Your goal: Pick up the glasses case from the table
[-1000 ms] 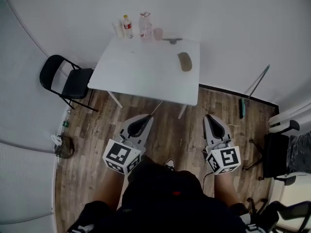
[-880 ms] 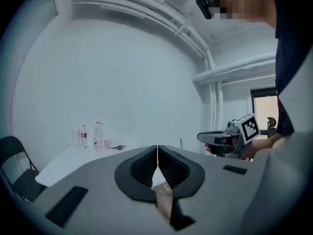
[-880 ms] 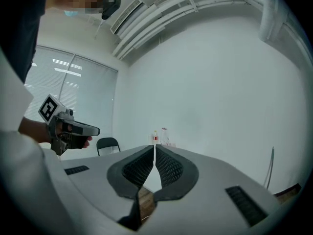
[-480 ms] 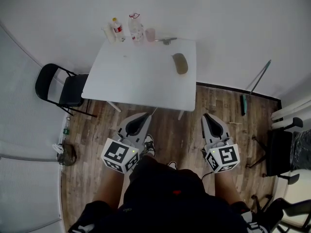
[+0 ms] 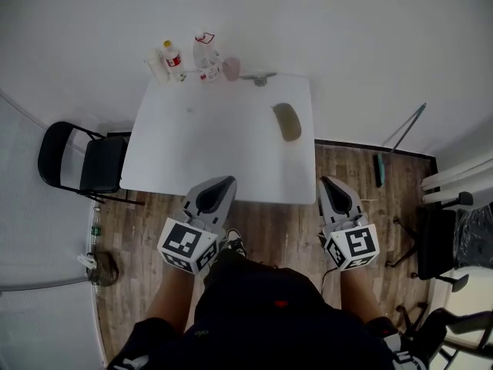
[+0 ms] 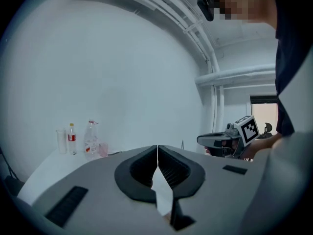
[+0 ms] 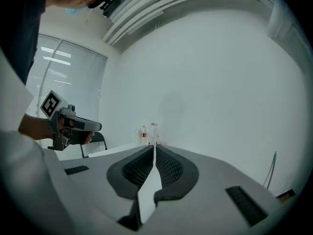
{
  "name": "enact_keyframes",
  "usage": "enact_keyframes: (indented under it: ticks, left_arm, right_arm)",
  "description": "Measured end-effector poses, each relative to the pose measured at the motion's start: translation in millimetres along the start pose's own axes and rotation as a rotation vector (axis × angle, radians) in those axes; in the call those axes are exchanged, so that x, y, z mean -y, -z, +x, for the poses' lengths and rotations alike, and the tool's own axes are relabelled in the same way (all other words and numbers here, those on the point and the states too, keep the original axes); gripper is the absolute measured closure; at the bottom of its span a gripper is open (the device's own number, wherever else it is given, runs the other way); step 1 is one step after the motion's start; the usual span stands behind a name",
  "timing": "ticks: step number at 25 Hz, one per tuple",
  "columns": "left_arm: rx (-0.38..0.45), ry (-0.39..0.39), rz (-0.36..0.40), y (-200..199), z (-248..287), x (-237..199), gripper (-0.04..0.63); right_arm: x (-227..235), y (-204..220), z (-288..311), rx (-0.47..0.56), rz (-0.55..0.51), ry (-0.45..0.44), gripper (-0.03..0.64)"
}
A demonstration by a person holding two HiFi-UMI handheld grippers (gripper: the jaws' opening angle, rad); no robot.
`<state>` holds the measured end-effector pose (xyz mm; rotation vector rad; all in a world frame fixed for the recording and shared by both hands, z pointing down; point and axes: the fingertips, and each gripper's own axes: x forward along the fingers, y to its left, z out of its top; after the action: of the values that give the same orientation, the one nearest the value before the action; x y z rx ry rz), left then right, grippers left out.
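Observation:
An olive-brown glasses case [image 5: 289, 121] lies on the right half of the white table [image 5: 192, 153], lengthways toward the wall. My left gripper [image 5: 225, 181] is shut and empty, its tip just over the table's near edge. The right gripper [image 5: 326, 181], also shut with nothing in it, hangs off the near right corner, well short of the case. In the left gripper view the jaws [image 6: 157, 149] meet in one line. So do the jaws [image 7: 154, 149] in the right gripper view. The gripper bodies hide the case in both gripper views.
Two bottles [image 5: 171, 58], a pink cup [image 5: 230, 69] and a small grey item [image 5: 259, 78] stand along the table's far edge by the wall. A black folding chair [image 5: 81, 163] is at the left. A long-handled tool [image 5: 402, 129] leans at the right, with dark chairs [image 5: 439, 237] beyond.
The person has walked up to the table. Both grippers advanced together from over the wooden floor to the table's near edge, still shut. The case has not moved.

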<state>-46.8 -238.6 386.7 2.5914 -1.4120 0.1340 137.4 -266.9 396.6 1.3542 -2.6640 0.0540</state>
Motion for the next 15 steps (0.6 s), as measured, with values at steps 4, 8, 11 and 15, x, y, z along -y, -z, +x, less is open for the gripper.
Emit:
enact_keyframes:
  ticks: [4,8,11,15]
  left_arm:
    - [-0.017,0.050,0.013,0,13,-49,0.572]
    - [-0.013,0.055,0.009,-2,14,-97,0.572]
    - [-0.010,0.046,-0.003,-1,19,-117,0.572]
    - [-0.015,0.034,-0.043,7,23,-133,0.572]
  right_arm:
    - [-10,-6,55,-0.005,0.028,0.022,0.589]
    - [-27,-17,99,0.028,0.035,0.001,0.588]
    - [-28,-15,121,0.005,0.012,0.006,0.588]
    - [-17,-5,147,-0.039,0.015,0.005,0.586]
